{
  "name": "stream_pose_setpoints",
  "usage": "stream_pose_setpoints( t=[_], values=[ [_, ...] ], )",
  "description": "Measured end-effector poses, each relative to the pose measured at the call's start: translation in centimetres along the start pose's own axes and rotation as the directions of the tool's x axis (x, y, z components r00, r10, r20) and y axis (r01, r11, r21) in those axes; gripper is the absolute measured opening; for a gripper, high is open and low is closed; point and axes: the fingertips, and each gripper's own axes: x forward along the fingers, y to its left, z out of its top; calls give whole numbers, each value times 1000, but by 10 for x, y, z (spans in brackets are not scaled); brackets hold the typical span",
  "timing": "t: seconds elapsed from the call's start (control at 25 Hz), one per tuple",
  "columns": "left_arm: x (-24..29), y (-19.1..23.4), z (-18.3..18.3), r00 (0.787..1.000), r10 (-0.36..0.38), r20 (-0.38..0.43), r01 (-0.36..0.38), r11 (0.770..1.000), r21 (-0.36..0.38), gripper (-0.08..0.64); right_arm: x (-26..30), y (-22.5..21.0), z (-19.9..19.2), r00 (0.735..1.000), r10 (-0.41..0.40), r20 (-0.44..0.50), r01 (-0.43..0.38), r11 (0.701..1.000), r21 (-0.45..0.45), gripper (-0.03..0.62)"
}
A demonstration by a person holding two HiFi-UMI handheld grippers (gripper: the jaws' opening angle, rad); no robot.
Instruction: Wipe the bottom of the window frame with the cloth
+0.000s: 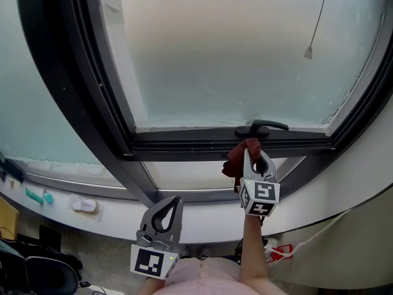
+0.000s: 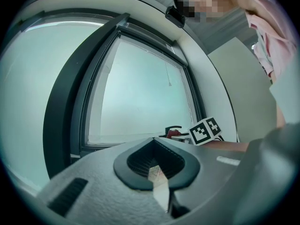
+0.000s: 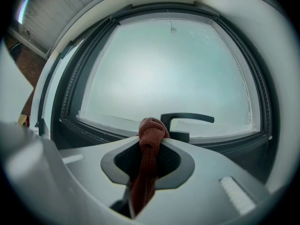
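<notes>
A dark red cloth (image 1: 238, 158) is pinched in my right gripper (image 1: 254, 154), which is shut on it just below the bottom rail of the dark window frame (image 1: 202, 141) and close to the black window handle (image 1: 263, 126). In the right gripper view the cloth (image 3: 150, 139) bunches out past the jaw tips, with the handle (image 3: 187, 119) right behind it. My left gripper (image 1: 167, 209) hangs lower and to the left, shut with nothing in it. In the left gripper view its jaws meet, and the right gripper's marker cube (image 2: 205, 130) shows ahead.
A white sill (image 1: 202, 217) runs under the frame. A pull cord (image 1: 310, 48) hangs before the frosted pane. Small things lie on the sill at left: a white object (image 1: 85, 206) and a teal one (image 1: 38, 196). A red and white item (image 1: 279, 251) lies below right.
</notes>
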Motion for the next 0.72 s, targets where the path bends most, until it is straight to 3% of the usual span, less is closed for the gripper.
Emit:
stream_pose_setpoints(
  t=[0.2,0.36,0.72],
  values=[
    [-11,9,-9,999,-6,-49,8,999,35,-5,-9,45,22,990,88,114,-93,995,40,71],
    [-19,20,-3,1000,15,-22,-15,1000,6,-5,-12,93,32,973,183,143,-193,979,59,71],
    [-46,56,-5,997,67,-45,-65,997,44,-5,-1,231,24,893,433,122,-441,897,41,69]
  ],
)
